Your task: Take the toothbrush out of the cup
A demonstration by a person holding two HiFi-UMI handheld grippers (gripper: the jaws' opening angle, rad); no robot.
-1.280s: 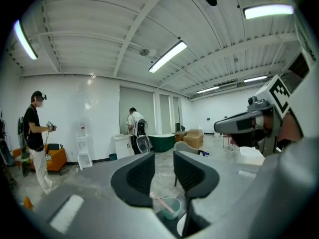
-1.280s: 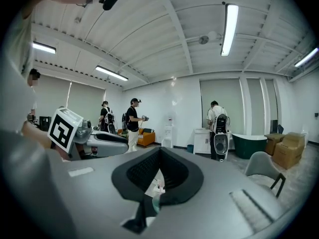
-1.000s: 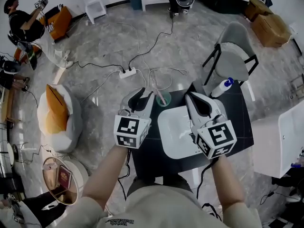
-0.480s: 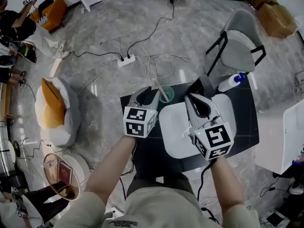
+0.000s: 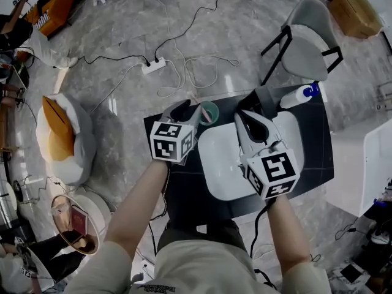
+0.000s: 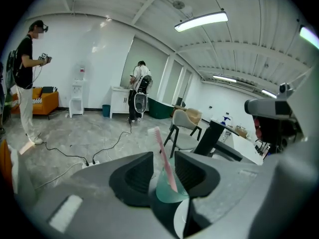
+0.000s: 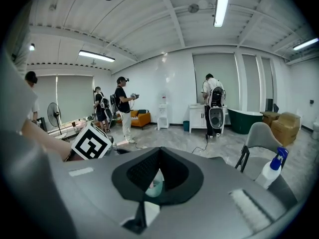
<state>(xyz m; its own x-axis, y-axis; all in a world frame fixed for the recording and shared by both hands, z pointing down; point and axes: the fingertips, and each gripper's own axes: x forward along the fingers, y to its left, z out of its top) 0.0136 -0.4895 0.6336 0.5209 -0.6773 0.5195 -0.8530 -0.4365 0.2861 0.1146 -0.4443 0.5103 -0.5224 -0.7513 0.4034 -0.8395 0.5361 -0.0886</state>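
Head view: the teal cup (image 5: 209, 113) is parked at the far left edge of the dark worktop (image 5: 312, 149), just beside a white tray (image 5: 223, 164), with the pink toothbrush (image 5: 201, 106) sticking out of it. The left tool (image 5: 185, 111) is held right next to the cup and is clearly nearer than the right tool (image 5: 256, 116), which is hung over the tray's far end. Both forearms are stretched forward, with the tools tipped a bit downward.

Left gripper view: the jaws are caught opening. The cup and toothbrush (image 6: 164, 158) are framed in the gap just ahead of the tips, and nothing looks pinched yet. The toothbrush's long axis runs steeply up, leaning left, bristles on top.

Right gripper view: the jaw tips are shown touching, with nothing held. The cup is only glimpsed beyond them, off toward the left tool.
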